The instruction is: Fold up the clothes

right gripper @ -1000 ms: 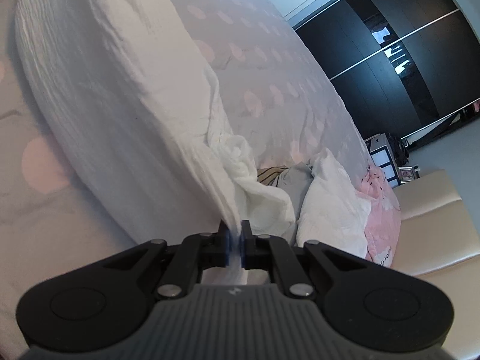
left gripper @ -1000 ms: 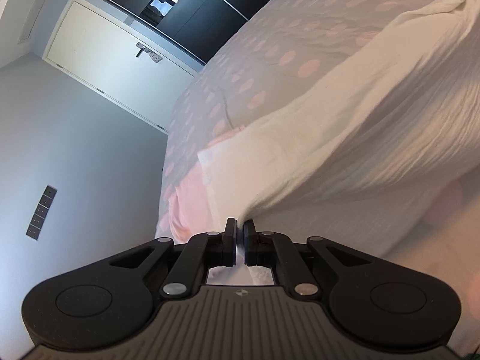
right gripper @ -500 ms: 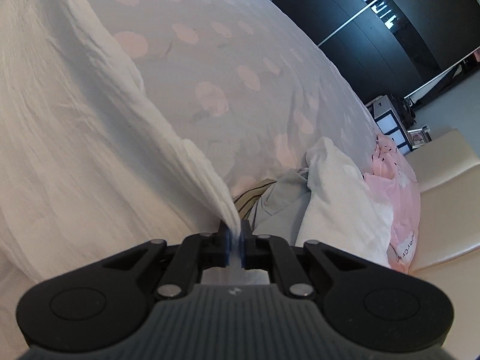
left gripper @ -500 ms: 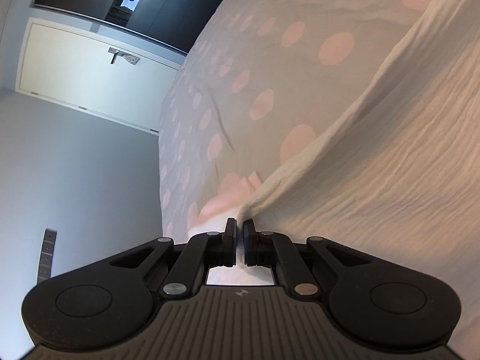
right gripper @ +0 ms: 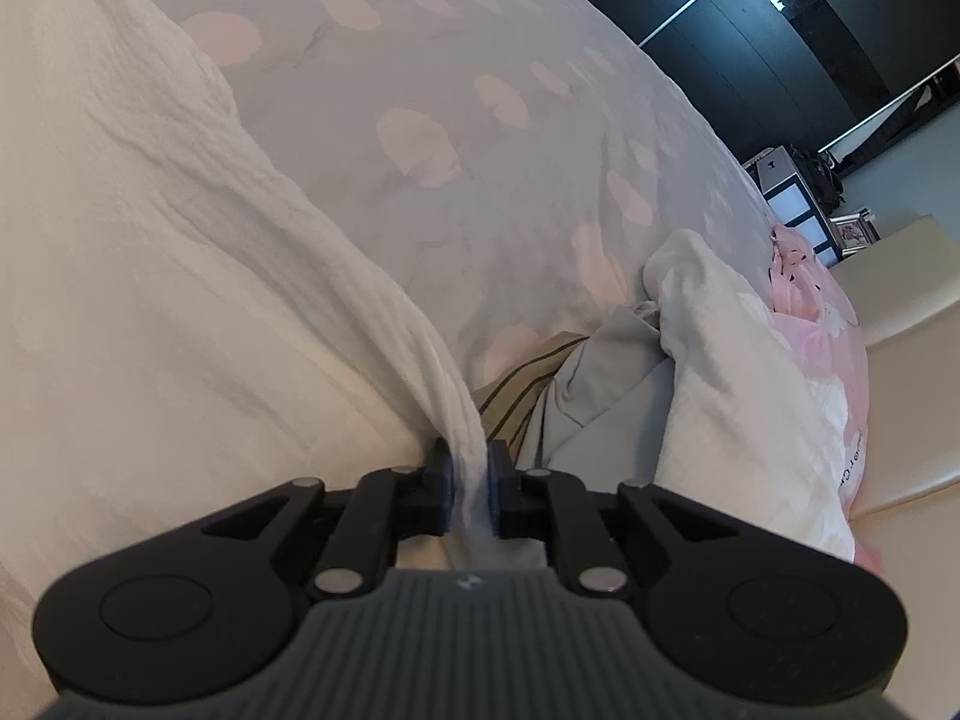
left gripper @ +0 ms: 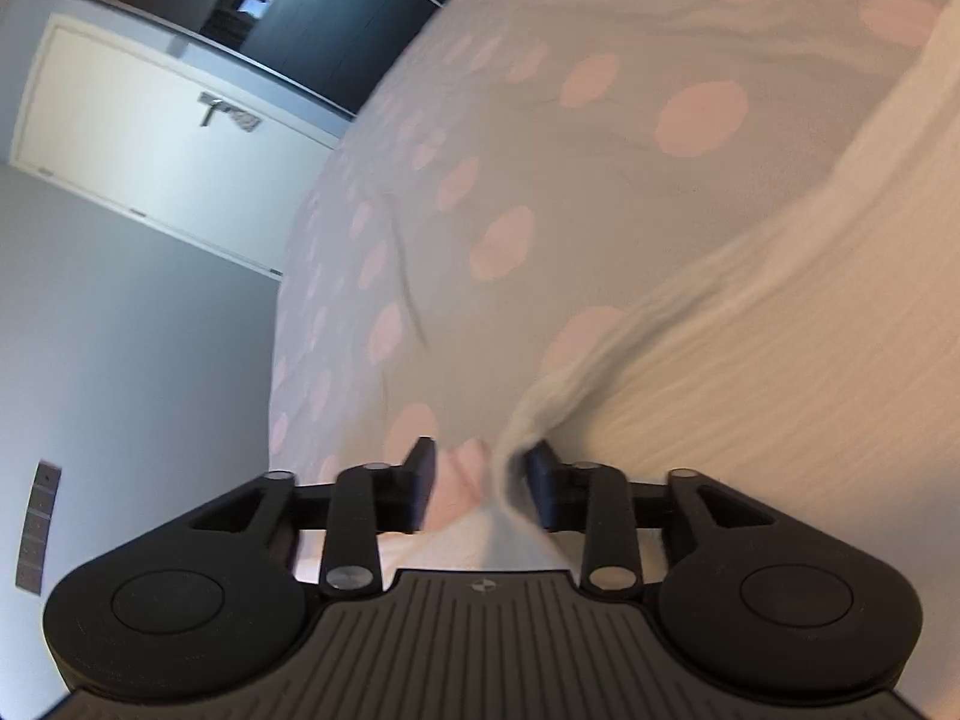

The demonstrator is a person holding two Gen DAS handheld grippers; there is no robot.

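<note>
A white crinkled garment (left gripper: 780,408) lies spread on the bed with the pink-dotted grey cover (left gripper: 540,150). In the left wrist view my left gripper (left gripper: 480,480) stands open just above the cover. The garment's corner rests between the fingers, close to the right fingertip (left gripper: 540,474). In the right wrist view the same white garment (right gripper: 150,300) fills the left side. My right gripper (right gripper: 468,480) is shut on a bunched fold of its edge, low over the bed cover (right gripper: 480,120).
A pile of other clothes lies right of the right gripper: a striped piece (right gripper: 528,378), a grey one (right gripper: 606,378), a white one (right gripper: 750,372) and a pink one (right gripper: 822,324). A white door (left gripper: 150,150) and dark wardrobe (left gripper: 336,18) stand beyond the bed.
The left gripper has opened and let go of the garment's corner. Both grippers came down toward the bed, and the lifted garment now lies flatter on the cover.
</note>
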